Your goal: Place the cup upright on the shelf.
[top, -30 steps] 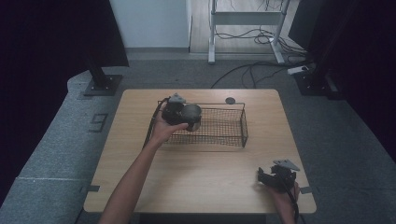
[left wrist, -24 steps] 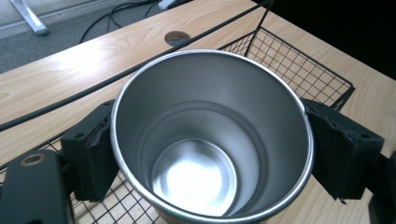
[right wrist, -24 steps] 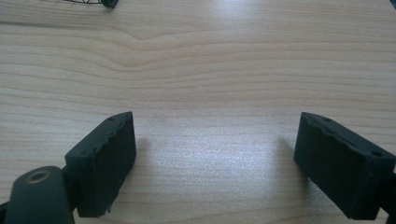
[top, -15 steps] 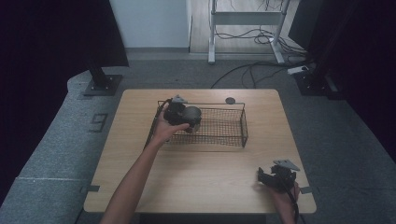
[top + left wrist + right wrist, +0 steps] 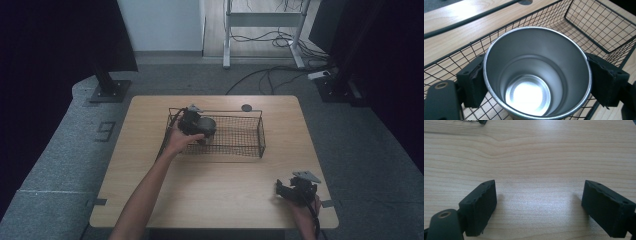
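**Steel cup held in the wire basket**

The left gripper [image 5: 200, 125] has its fingers [image 5: 472, 83] clamped on the outside of a stainless steel cup [image 5: 536, 75], upright at the nine o'clock end of the wire basket [image 5: 250, 145] on the worktop [image 5: 215, 190]. The cup looks light, rigid and slick, so a squeeze across its wall just under the rim seems safest. The right gripper [image 5: 295, 190] rests at five o'clock, fingers [image 5: 480, 206] apart and empty.

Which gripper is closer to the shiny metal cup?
The left. The left gripper is clamped on the metal cup, one jaw on each side, over the wire basket. The right gripper is open at the table's near right corner, far from it.
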The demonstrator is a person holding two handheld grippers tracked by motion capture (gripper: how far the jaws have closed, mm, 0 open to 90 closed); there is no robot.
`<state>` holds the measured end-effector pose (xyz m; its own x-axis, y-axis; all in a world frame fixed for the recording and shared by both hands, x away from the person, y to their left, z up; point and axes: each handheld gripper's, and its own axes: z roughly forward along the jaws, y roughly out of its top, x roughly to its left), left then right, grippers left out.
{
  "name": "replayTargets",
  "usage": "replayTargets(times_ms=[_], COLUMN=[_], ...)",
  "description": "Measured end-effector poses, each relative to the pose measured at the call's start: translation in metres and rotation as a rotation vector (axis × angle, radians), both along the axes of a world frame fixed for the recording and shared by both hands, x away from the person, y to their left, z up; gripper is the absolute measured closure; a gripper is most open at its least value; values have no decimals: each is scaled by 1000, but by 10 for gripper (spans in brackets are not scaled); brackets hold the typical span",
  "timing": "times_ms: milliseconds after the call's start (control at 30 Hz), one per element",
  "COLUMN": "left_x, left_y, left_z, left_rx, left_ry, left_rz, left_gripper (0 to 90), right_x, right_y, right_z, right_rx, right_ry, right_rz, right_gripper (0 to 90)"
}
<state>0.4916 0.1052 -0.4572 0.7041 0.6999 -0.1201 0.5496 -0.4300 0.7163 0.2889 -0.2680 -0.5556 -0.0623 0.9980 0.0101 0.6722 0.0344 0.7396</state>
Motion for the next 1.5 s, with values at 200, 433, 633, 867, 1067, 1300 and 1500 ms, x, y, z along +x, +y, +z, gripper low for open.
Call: replayTargets(times_ms=[200,433,633,867,1067,1300,1500], left_x=[3,6,8,10,11,13,12], left_y=[-2,-3,-3,-4,-4,-2,-1], left_z=[-6,-11,-14,-19,-20,-21,-20], left_rx=[14,31,47,65,70,62,68], left_ry=[22,45,61,80,88,107,103], left_rz=[2,2,0,3,4,13,20], left_gripper=[142,141,141,140,140,135,107], right_x=[0,0,0,0,0,0,0], right_y=[0,0,0,0,0,0,0], right_z=[0,0,0,0,0,0,0], right_rx=[-1,-1,-1,-1,-1,-1,-1], right_ry=[0,0,0,0,0,0,0], right_rz=[0,0,0,0,0,0,0], right_gripper=[126,126,126,126,126,126,126])
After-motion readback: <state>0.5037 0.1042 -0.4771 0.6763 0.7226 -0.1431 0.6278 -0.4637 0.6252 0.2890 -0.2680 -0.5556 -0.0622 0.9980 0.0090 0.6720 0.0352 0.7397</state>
